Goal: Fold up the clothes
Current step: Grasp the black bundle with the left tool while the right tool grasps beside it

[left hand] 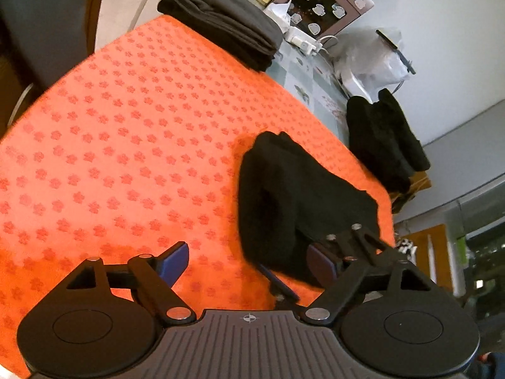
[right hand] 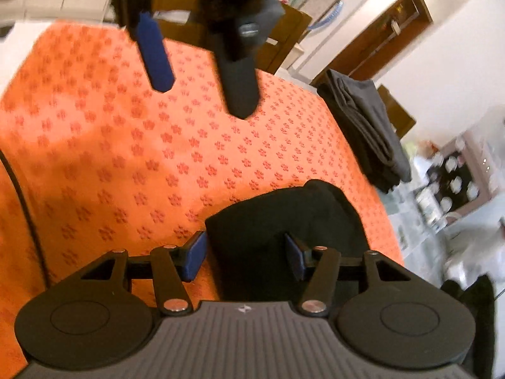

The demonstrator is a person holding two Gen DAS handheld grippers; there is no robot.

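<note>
A black garment (left hand: 303, 195) is seen bunched on the orange cloth (left hand: 142, 132), near its right edge. Both the left gripper (left hand: 249, 262) and right gripper (right hand: 246, 255) (blue-padded) are held wide open, nothing gripped.

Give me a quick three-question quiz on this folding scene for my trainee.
1. True or false: the left tool is shut on the black garment.
2. Where does the folded grey garment lie? A: at the far edge of the orange mat. B: under the black garment. C: on the floor.
3. Fill in: the right tool has its jaws ____.
Key: 1 false; 2 A; 3 open.
</note>
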